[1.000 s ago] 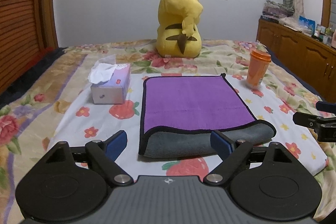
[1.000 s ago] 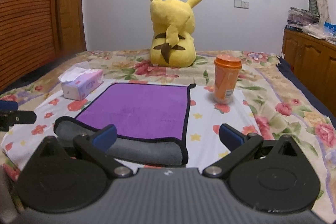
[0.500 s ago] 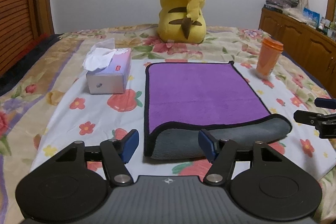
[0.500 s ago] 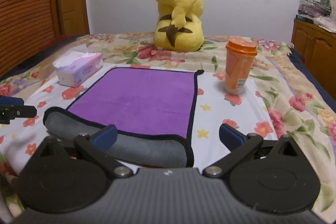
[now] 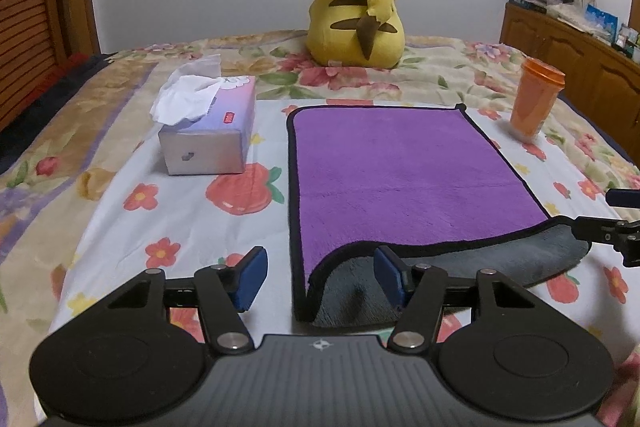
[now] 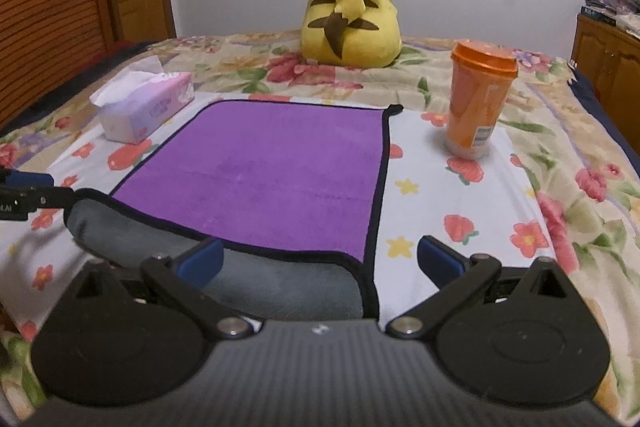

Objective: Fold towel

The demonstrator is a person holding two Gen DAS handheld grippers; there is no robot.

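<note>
A purple towel [image 5: 404, 167] with a black hem and grey underside lies on the bed, its near edge rolled up so the grey shows. It also shows in the right wrist view [image 6: 272, 171]. My left gripper [image 5: 318, 277] is open, its fingers on either side of the towel's near left corner. My right gripper [image 6: 318, 259] is open wide around the near right corner. Each gripper's tip shows at the edge of the other's view.
A tissue box [image 5: 208, 131] stands left of the towel and an orange lidded cup [image 6: 478, 103] right of it. A yellow plush toy [image 5: 358, 7] sits behind. Wooden cabinets [image 5: 568, 47] line the right wall.
Both grippers have moved forward and lower toward the towel's near corners. The left gripper's fingers have drawn closer together. The near left corner of the towel now stands up more.
</note>
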